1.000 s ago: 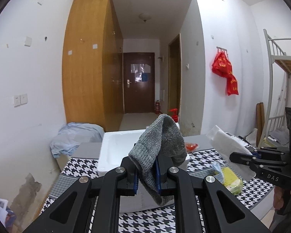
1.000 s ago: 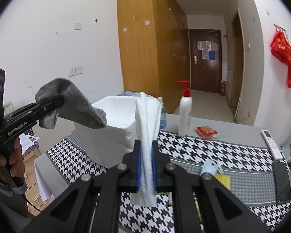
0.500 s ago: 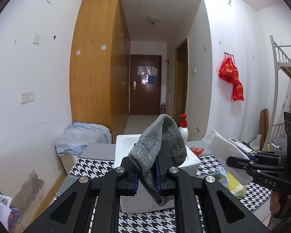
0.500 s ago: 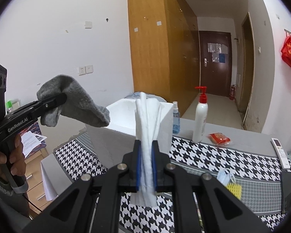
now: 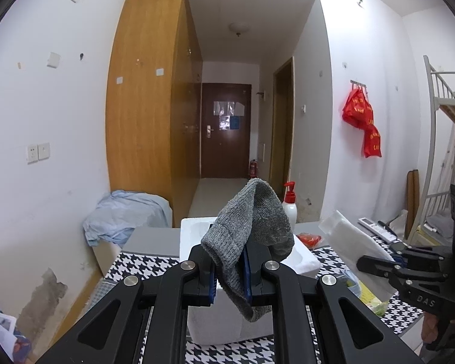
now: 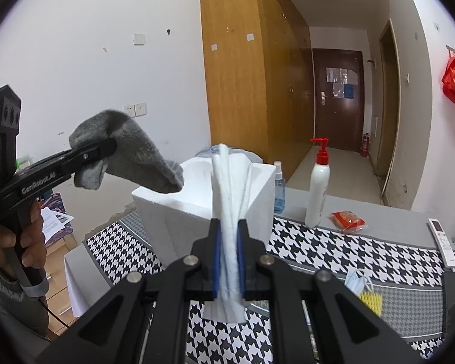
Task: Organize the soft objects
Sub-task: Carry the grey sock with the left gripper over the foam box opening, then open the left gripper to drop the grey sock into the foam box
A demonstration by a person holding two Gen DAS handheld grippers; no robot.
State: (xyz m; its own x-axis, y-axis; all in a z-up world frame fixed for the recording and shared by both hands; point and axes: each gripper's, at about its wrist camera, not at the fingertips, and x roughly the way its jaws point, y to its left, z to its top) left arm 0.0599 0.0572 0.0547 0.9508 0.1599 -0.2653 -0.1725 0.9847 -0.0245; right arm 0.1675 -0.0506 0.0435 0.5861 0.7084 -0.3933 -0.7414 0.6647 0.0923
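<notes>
Both views are rising since a second ago, so the foam box (image 6: pixel 203 194) is sinking toward the lower middle. The left hand-held gripper (image 5: pixel 229 273) is clamping a grey sock (image 5: pixel 248 230); the right hand-held gripper (image 6: pixel 227 261) is pinching a folded white cloth (image 6: pixel 229 212). Both are hanging above the houndstooth-covered table (image 6: pixel 333 248), probably heading boxward, in a dorm room with a wooden wardrobe (image 6: pixel 245 91).

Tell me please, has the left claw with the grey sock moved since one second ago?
Yes. The left claw, shut on the grey sock, has risen against the white foam box.
</notes>
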